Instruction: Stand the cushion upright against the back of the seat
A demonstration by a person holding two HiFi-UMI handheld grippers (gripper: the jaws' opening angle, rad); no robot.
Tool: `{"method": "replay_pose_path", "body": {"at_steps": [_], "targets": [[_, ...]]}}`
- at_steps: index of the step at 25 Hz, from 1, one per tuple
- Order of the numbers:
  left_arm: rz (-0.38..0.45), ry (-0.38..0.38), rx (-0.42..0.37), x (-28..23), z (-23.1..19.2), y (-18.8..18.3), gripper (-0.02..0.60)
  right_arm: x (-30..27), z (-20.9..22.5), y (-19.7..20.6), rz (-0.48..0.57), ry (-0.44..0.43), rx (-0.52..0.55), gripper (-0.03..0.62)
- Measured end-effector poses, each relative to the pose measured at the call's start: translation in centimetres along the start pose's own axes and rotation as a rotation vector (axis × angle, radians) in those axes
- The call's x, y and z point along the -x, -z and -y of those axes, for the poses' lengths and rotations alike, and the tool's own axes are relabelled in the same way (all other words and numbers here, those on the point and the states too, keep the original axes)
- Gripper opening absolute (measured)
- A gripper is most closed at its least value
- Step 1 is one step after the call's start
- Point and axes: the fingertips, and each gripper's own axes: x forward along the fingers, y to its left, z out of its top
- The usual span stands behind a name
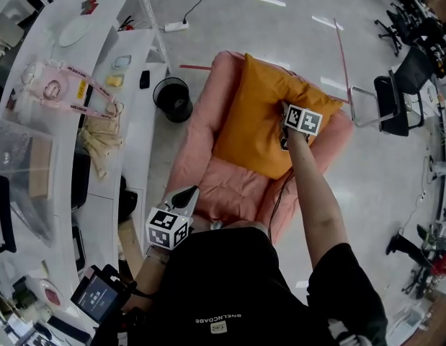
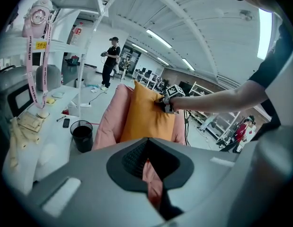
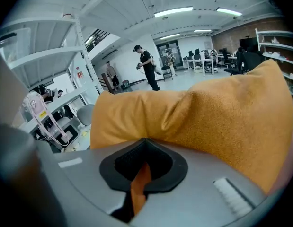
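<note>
An orange cushion (image 1: 262,117) stands tilted on a pink armchair (image 1: 223,186), leaning toward the backrest. My right gripper (image 1: 286,110) is at the cushion's upper right part, shut, with the fabric creased and dimpled where the jaws meet it. In the right gripper view the cushion (image 3: 208,112) fills the frame just beyond the closed jaws of that gripper (image 3: 145,141). My left gripper (image 1: 192,191) is shut and holds nothing, above the seat's front left edge. In the left gripper view the cushion (image 2: 144,115) and the right gripper (image 2: 165,100) lie ahead of the left gripper (image 2: 147,141).
A black waste bin (image 1: 172,98) stands on the floor left of the armchair. White shelving (image 1: 100,63) with small items runs along the left. A power strip (image 1: 176,26) and cable lie beyond. A black office chair (image 1: 403,92) stands at the right. A person (image 2: 110,60) stands far off.
</note>
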Motion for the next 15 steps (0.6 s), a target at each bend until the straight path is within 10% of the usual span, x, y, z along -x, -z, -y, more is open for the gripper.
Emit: {"method": "replay_pose_path", "body": {"at_steps": [15], "targets": [[-0.021, 0.119, -0.058, -0.8, 0.9, -0.6, 0.014, 2.5, -2.3, 1.8, 0.004, -0.088, -0.051, 0.006]]}}
